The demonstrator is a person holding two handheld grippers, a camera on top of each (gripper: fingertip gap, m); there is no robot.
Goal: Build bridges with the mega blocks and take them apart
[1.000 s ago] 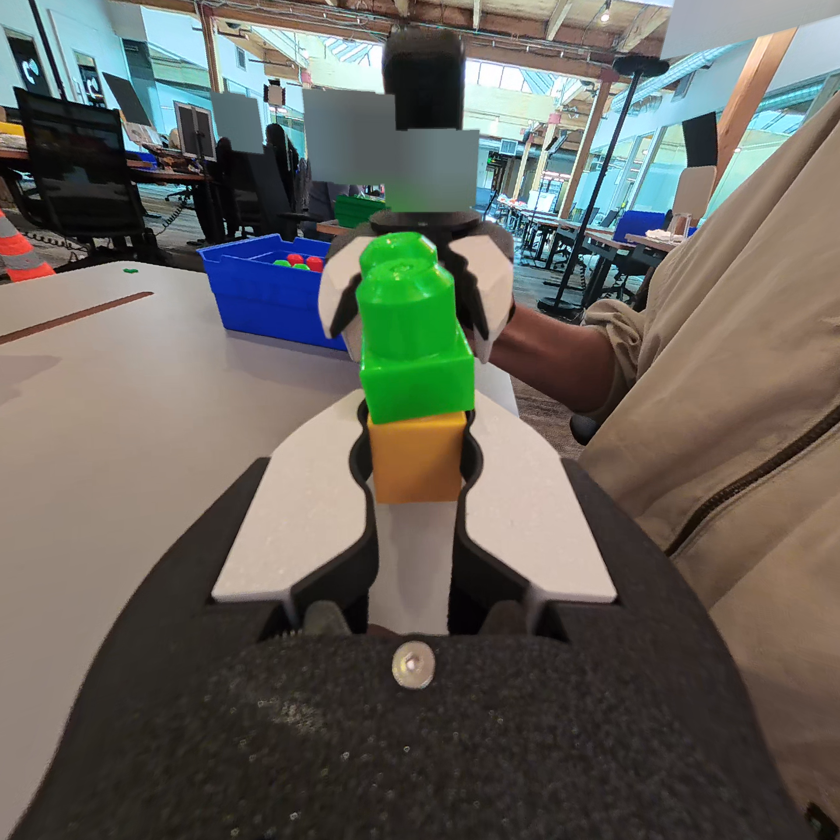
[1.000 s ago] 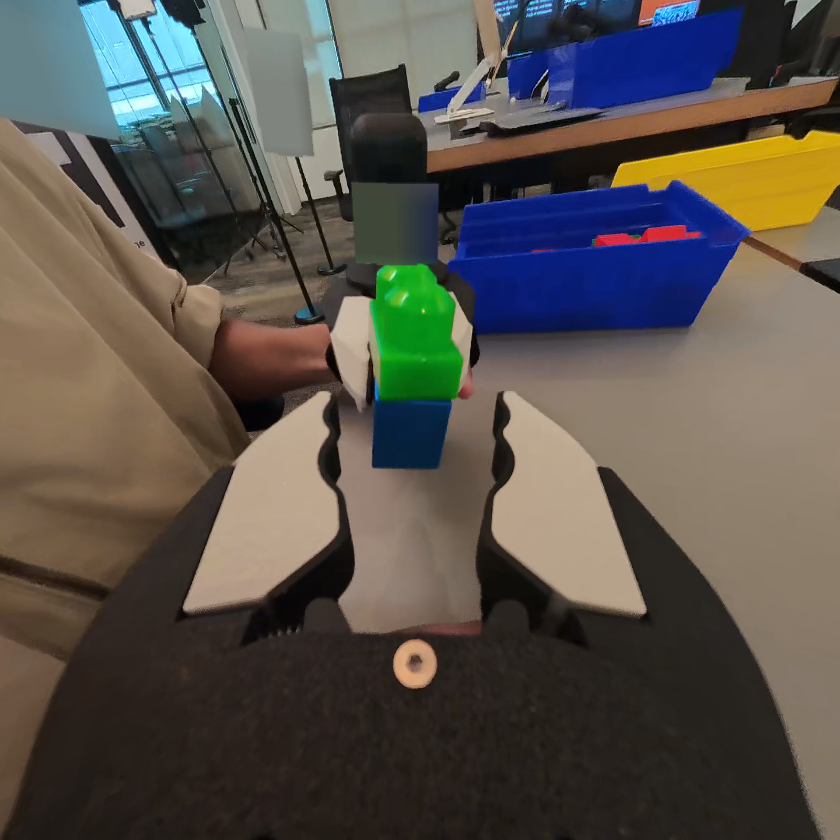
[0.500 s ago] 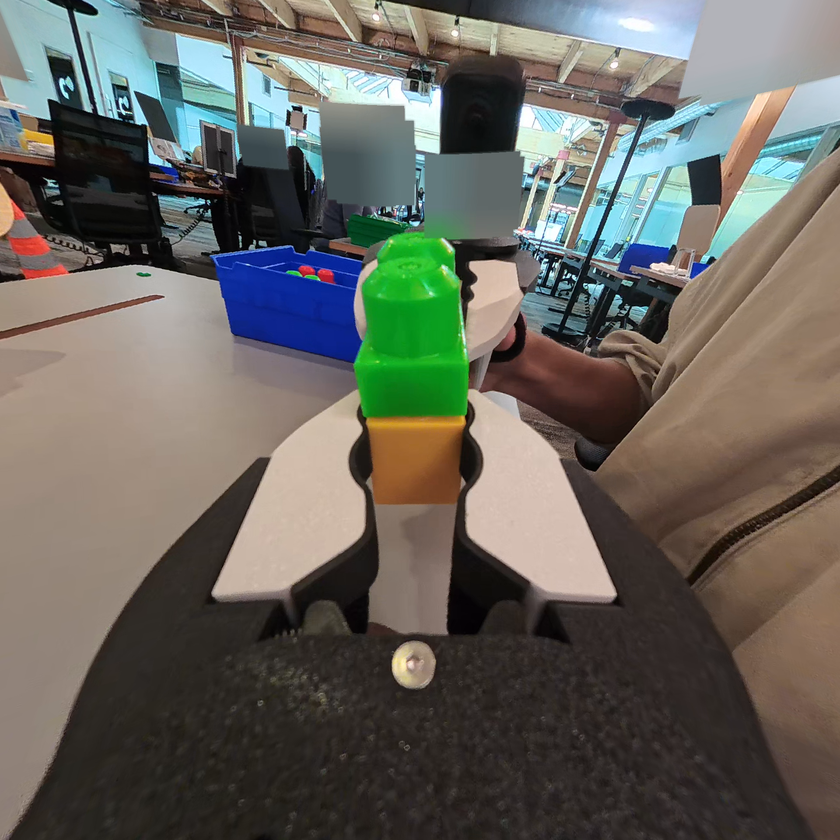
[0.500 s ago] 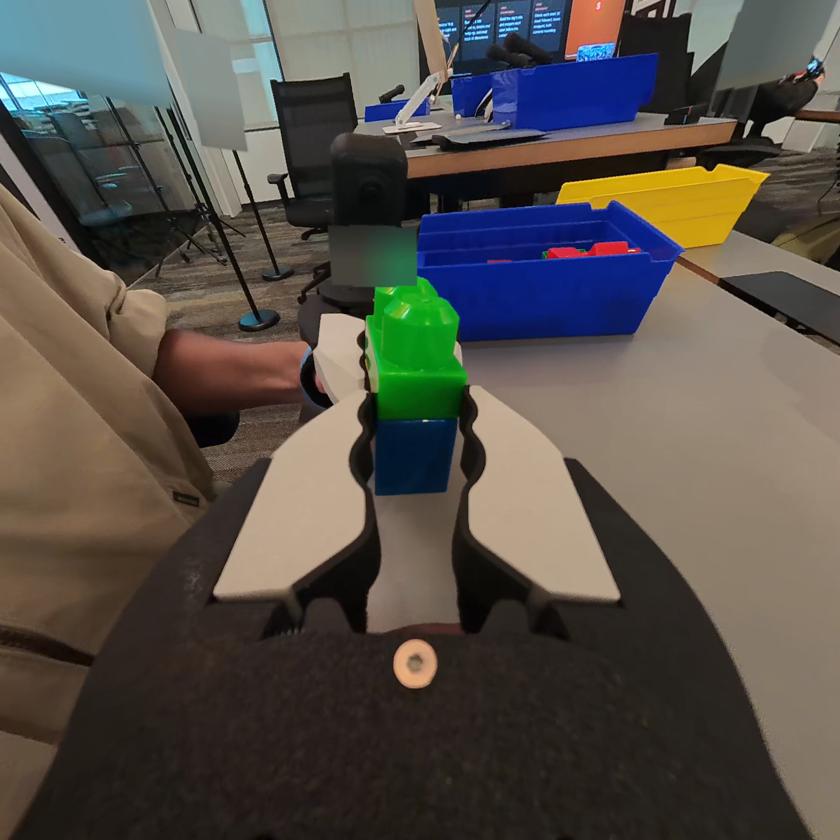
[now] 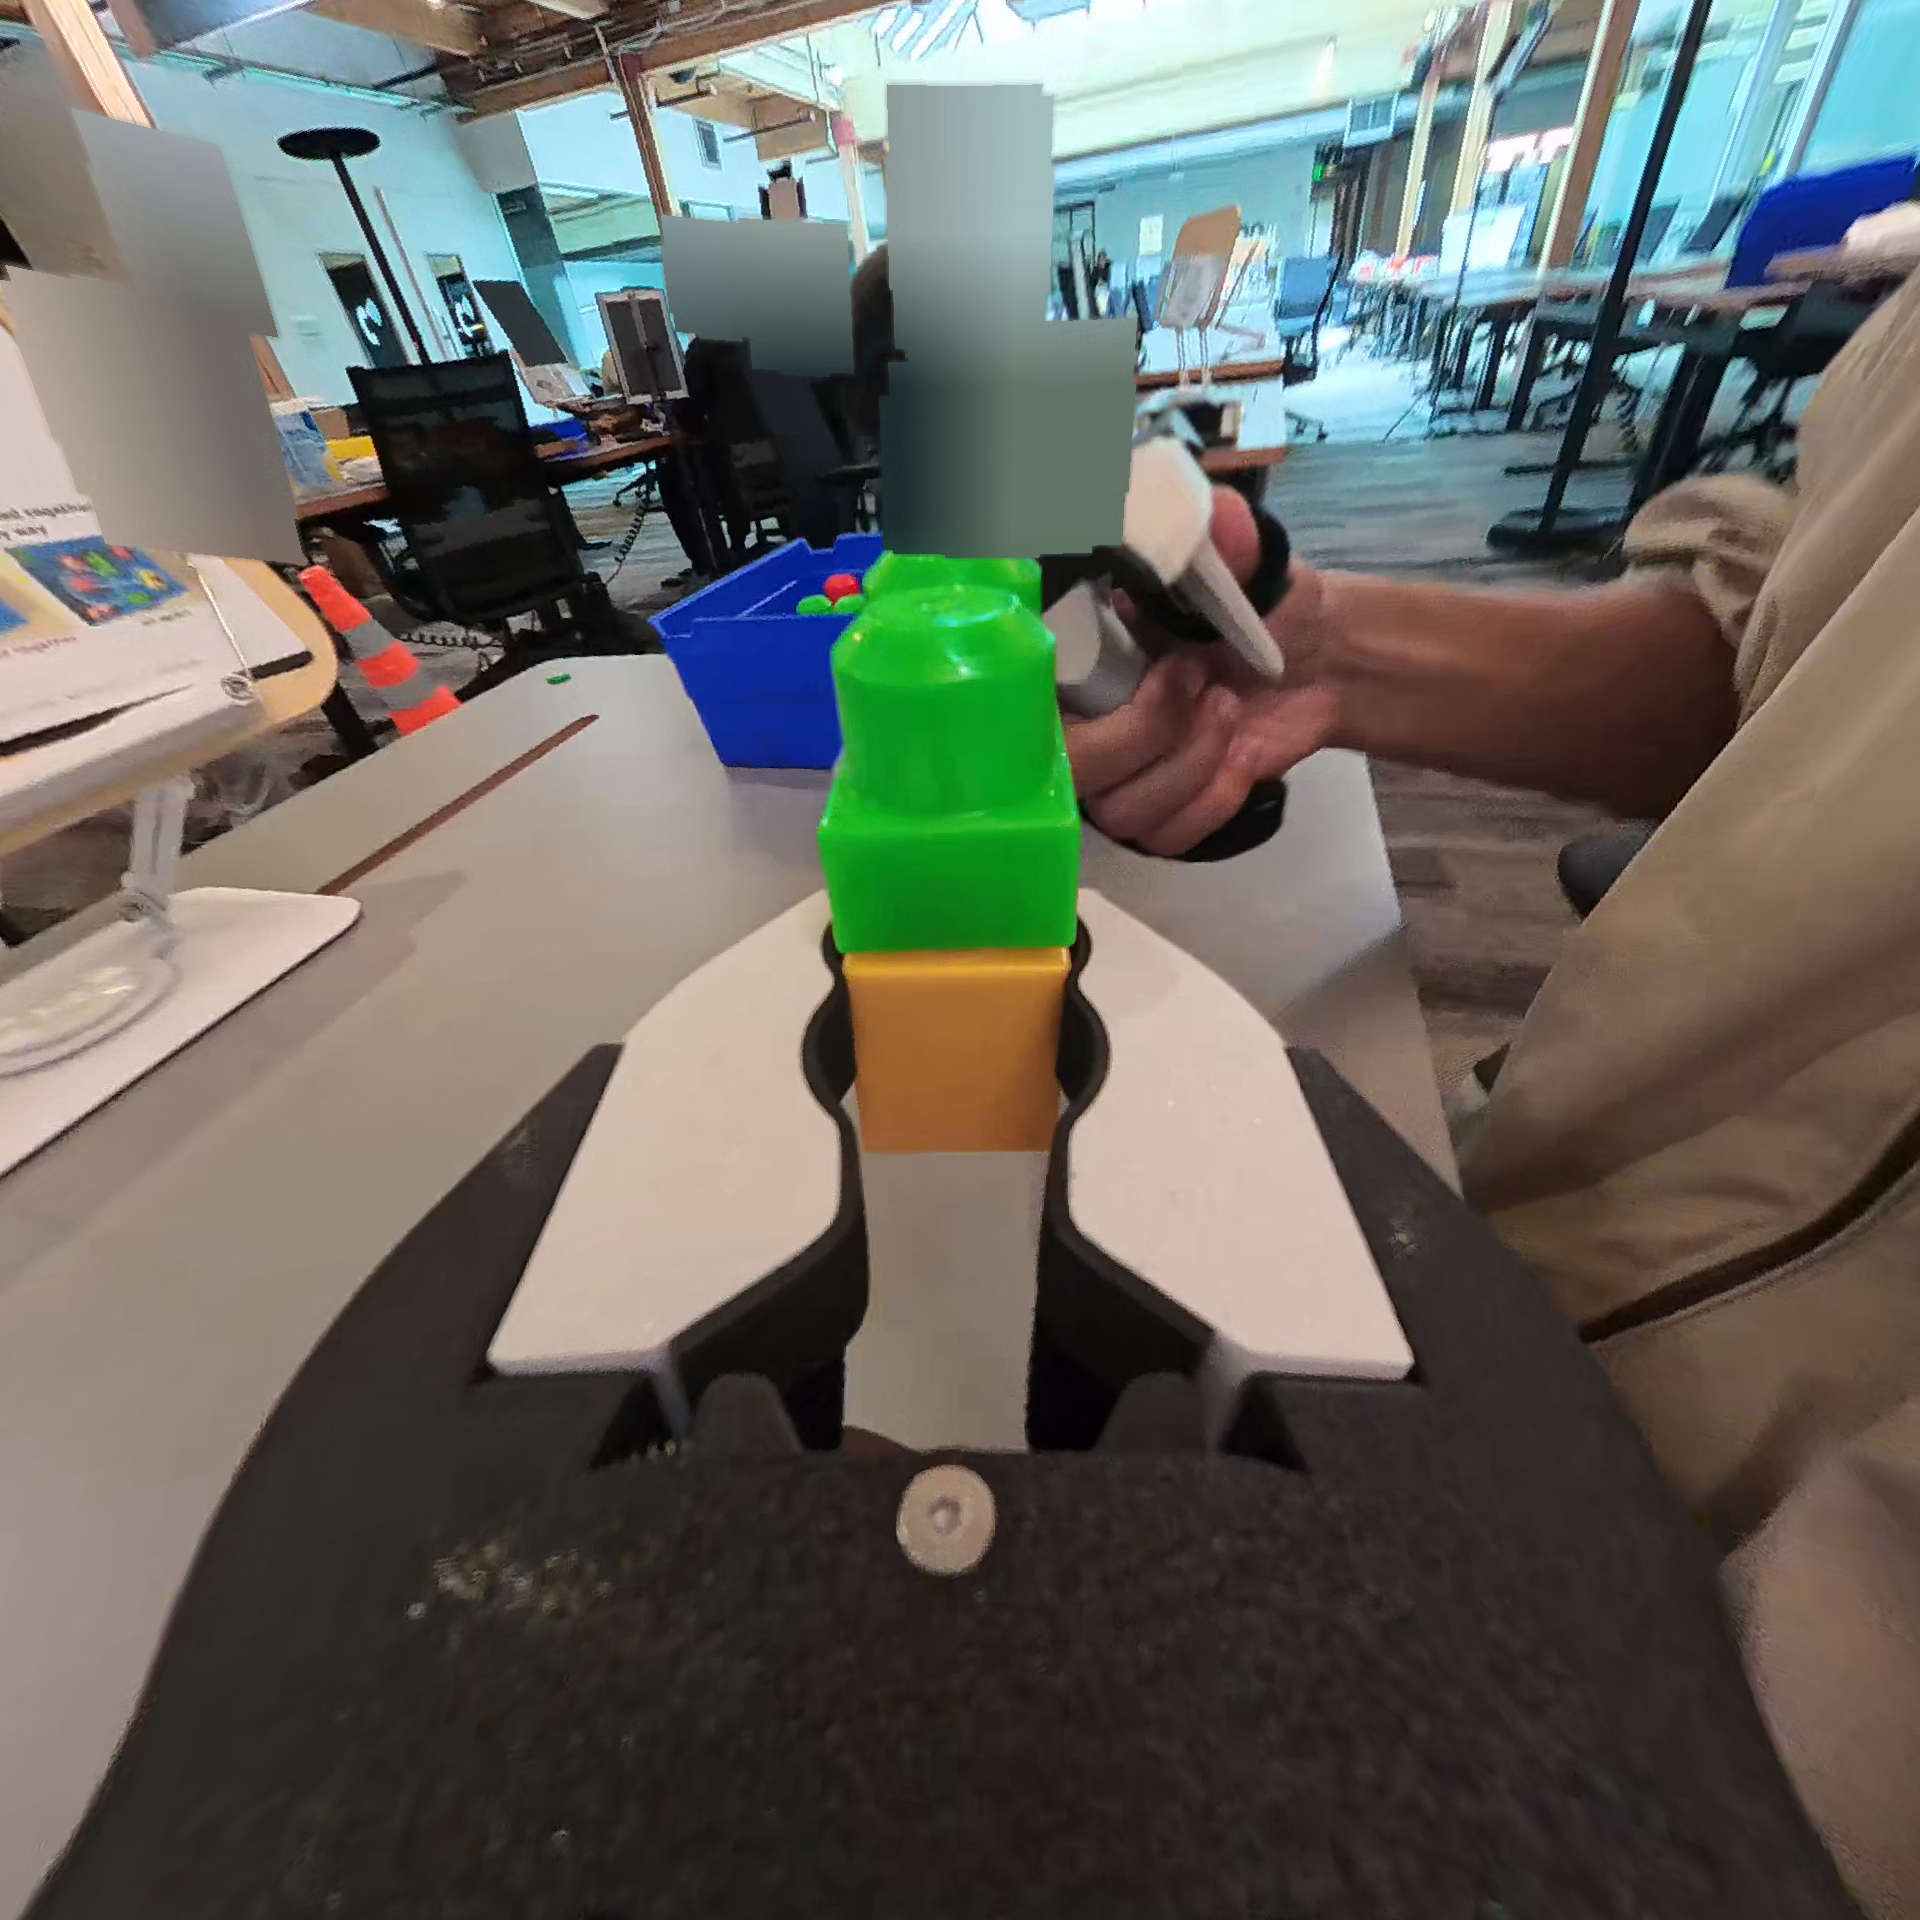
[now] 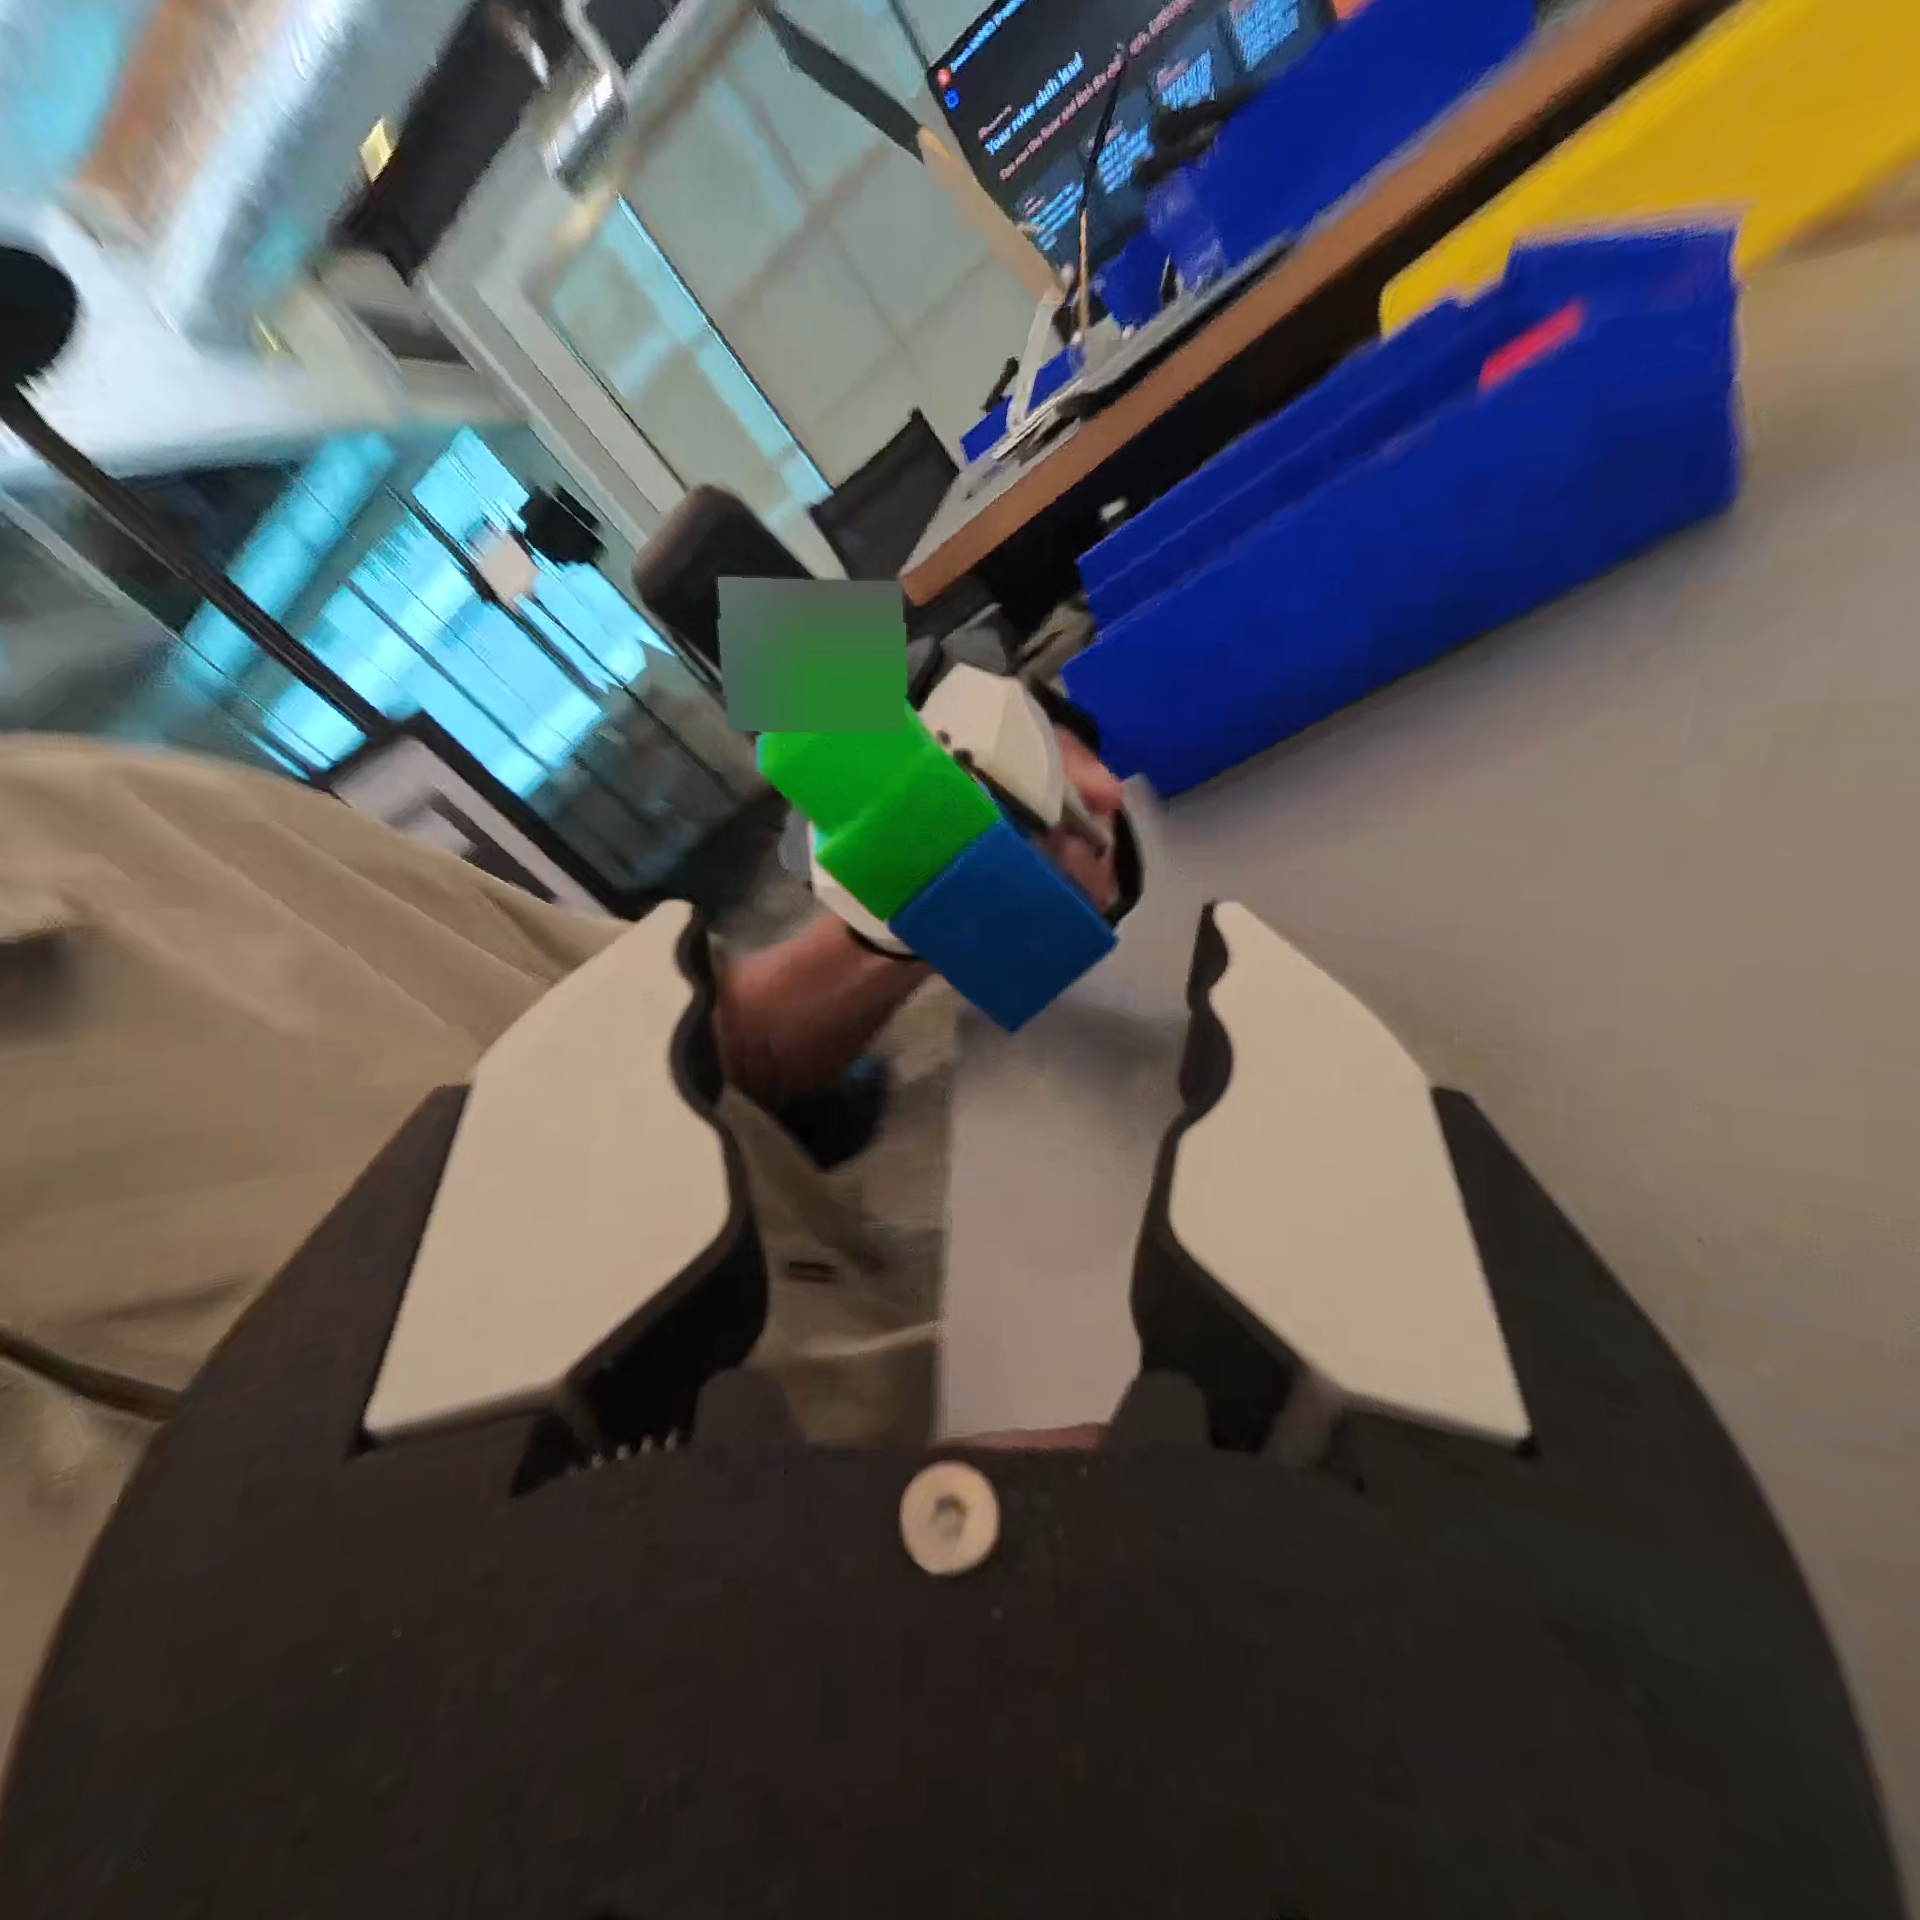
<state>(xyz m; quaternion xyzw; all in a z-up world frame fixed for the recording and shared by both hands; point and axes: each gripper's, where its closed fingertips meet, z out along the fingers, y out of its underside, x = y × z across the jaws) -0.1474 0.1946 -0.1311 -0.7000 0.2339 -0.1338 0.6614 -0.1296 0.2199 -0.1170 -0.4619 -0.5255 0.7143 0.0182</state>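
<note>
Your left gripper (image 5: pixel 956 1029) is clenched on the orange block (image 5: pixel 956 1044), one white finger pressed against each of its side faces, and it carries the whole bridge off the table (image 5: pixel 520 935). The green block (image 5: pixel 951 800) sits pressed onto the orange block as the span; in the right wrist view its far end rests on the blue block (image 6: pixel 1003 935), which hangs free at 12 o'clock, just beyond the right gripper (image 6: pixel 945 977). That gripper is released, jaws spread wide with nothing between them (the view is tilted and motion-blurred, so treat fine detail as uncertain). Judged from this, the build is complete and the teardown has barely begun: all three blocks are joined, and each still has to be pulled off. The next step probably calls for the right gripper to take the blue leg while you hold the orange one firm. The blocks are glossy moulded plastic: the legs are plain cubes with flat faces and crisp edges, the green piece has a rectangular base topped with tall rounded studs. The gripper fingers are matte white with scalloped inner edges on a grainy black body. The blue bin (image 5: pixel 758 675) holding loose pieces stands at 11 o'clock in the left view, well apart on the smooth grey table.
</note>
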